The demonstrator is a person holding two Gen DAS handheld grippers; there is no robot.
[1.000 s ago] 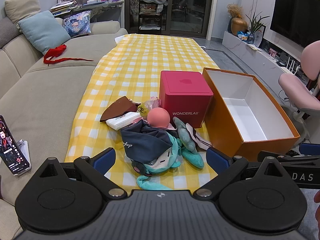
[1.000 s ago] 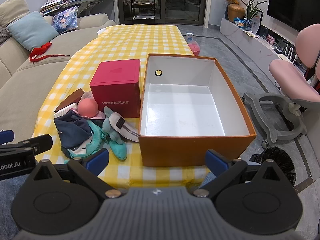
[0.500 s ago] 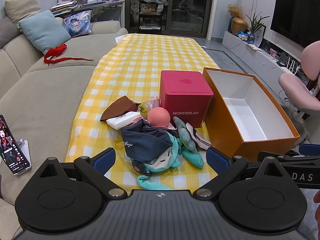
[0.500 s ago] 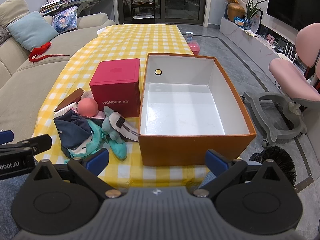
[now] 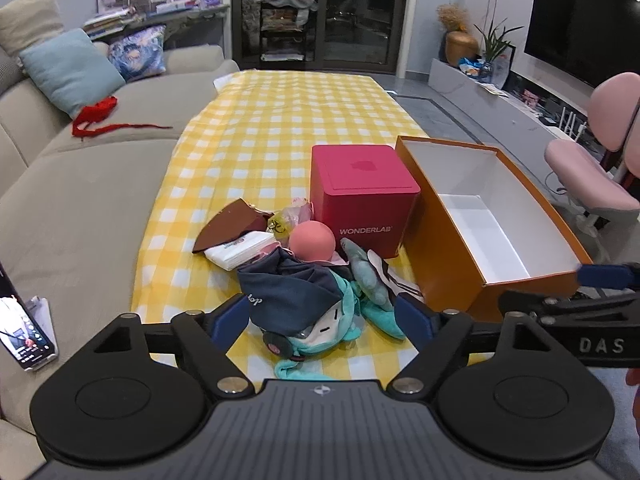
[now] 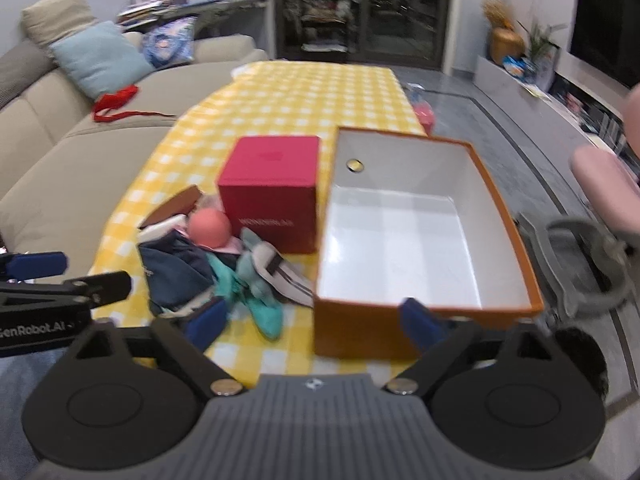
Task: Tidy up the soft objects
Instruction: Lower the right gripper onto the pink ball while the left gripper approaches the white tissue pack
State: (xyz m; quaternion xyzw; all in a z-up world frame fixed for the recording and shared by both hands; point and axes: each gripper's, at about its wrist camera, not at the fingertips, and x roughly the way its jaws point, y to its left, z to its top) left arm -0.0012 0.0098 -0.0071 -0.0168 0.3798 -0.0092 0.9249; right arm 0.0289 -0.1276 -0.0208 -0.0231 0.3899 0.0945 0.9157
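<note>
Both the left gripper (image 5: pixel 322 322) and right gripper (image 6: pixel 314 320) had jaws narrowing, released, grasping nothing, above the plush pile (image 5: pixel 304 304).

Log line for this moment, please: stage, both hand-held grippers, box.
stage: pre-grasp | left hand-held gripper: open, jaws just closing, over plush pile | right hand-held gripper: open, jaws just closing, empty | orange box: empty

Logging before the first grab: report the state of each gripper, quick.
Left gripper: open, jaws just closing a little, astride the plush doll but not pressing it.
Right gripper: open, jaws just closing a little, holding nothing.
</note>
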